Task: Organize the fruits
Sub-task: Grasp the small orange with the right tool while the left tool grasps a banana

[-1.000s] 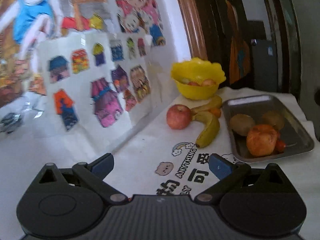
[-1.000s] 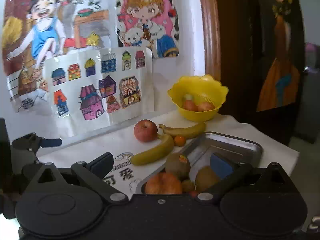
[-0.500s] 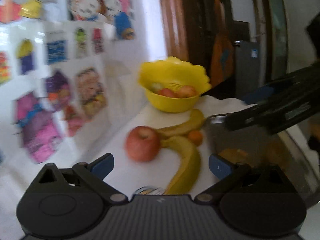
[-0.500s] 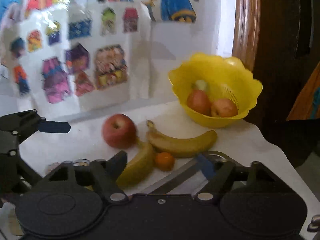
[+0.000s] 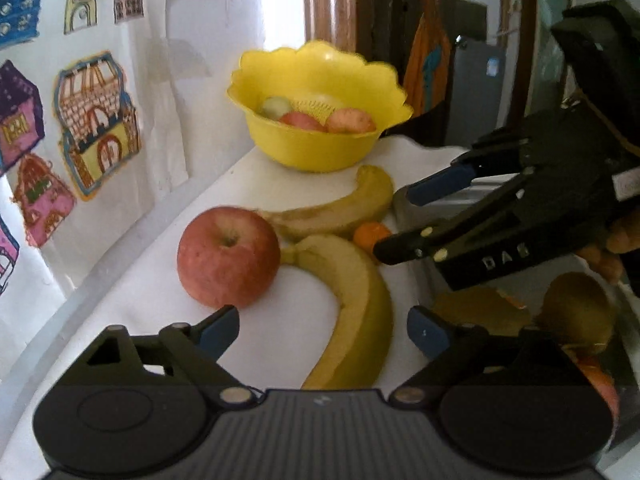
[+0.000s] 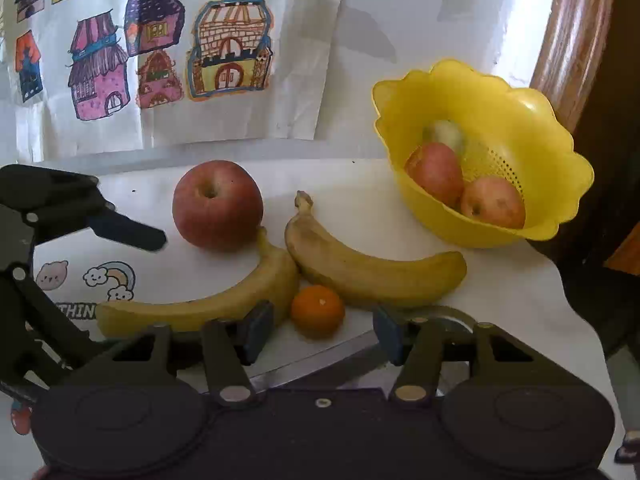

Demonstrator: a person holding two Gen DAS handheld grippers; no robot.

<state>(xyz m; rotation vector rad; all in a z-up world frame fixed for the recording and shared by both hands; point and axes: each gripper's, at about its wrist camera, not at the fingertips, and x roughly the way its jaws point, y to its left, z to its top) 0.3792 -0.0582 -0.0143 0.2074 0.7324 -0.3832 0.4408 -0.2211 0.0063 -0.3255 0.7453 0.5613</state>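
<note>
Orange tangerine (image 6: 317, 311) lay between the right tool's (image 6: 320, 332) just-narrowing, untouching jaws; left tool (image 5: 322, 330) gaped around a banana (image 5: 356, 316).

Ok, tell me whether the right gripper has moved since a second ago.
Yes. The right gripper has come forward toward the yellow bowl, now straddling the small orange, its jaws closing but not touching it.

Light: daylight from behind, glare on wall (image 5: 280, 12).
Edges: bent, dark corners.
Blur: slight, left view.
</note>
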